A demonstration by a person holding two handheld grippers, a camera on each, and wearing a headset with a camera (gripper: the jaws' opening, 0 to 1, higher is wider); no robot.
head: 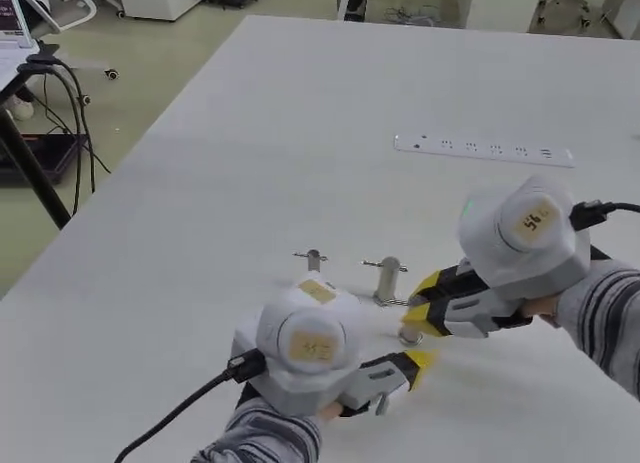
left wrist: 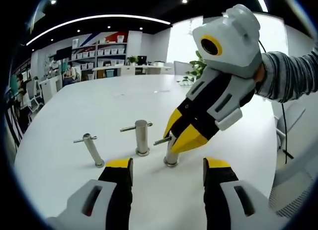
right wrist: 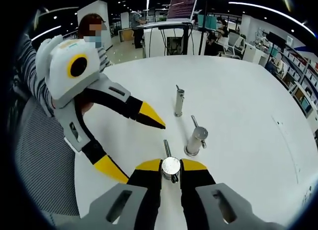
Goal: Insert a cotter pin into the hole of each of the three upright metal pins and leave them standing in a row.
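**Status: final insertion, judged near completion.**

1. Far pin (right wrist: pixel 179 102): stands on the table (right wrist: pixel 248 106), clear of both grippers. The far cotter (right wrist: pixel 177 87) passes through its head.
2. Middle pin (right wrist: pixel 197 139): stands free, near the far pin. The middle cotter (right wrist: pixel 194 121) passes through its head. In the left gripper view it projects on both sides.
3. Near pin (right wrist: pixel 171 166): stands on the table, clamped at the head. The near cotter (right wrist: pixel 167 148) projects from one side of the head. The jaws hide the other side, so it cannot be told whether the cotter is fully through the hole.

**Grippers**

- Right gripper (left wrist: pixel 187 135): jaws closed on the head of the near pin, one on each side.
- Left gripper (right wrist: pixel 130 140): jaws spread wide, holding nothing. It hovers just beside the near pin.

**Done, as far as shown**

- All three pins carry a cotter.
- In the right gripper view the three pins lie in a rough line, each apart from the next.

**Left to do, as judged**

- Confirm that the near cotter is seated.
- Open the right gripper without tipping the near pin.
- Check uprightness. The far pin looks tilted in the left gripper view but upright in the right gripper view. The tilt is probably lens distortion, though this cannot be settled here.
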